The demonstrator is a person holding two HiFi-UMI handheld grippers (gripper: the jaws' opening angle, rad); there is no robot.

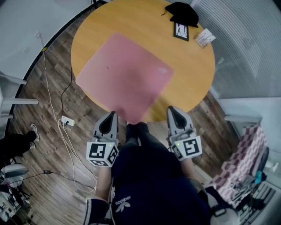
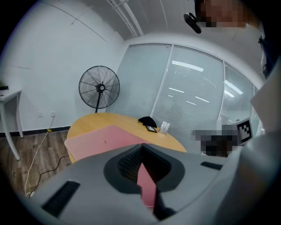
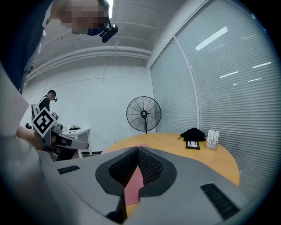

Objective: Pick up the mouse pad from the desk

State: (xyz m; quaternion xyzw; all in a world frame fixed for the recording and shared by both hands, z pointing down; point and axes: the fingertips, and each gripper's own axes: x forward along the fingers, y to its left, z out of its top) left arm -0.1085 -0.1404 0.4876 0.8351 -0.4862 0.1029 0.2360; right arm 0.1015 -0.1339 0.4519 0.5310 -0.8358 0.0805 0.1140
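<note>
The pink mouse pad (image 1: 123, 77) lies flat on the round wooden desk (image 1: 145, 22), its left corner and near corner overhanging the rim. My left gripper (image 1: 112, 114) is shut and hangs just short of the desk's near edge, beside the pad's near corner, holding nothing. My right gripper (image 1: 172, 109) is also shut and empty, to the right of that corner. In the left gripper view the jaws (image 2: 141, 147) meet, and the pad (image 2: 103, 141) lies ahead. In the right gripper view the tips (image 3: 137, 150) touch, with pink pad (image 3: 133, 186) showing through the slit below them.
A black cloth (image 1: 182, 13), a small framed card (image 1: 181, 30) and a white card holder (image 1: 204, 37) sit at the desk's far right. A standing fan (image 2: 99, 88) is behind the desk. Cables and a power strip (image 1: 67, 120) lie on the floor at left.
</note>
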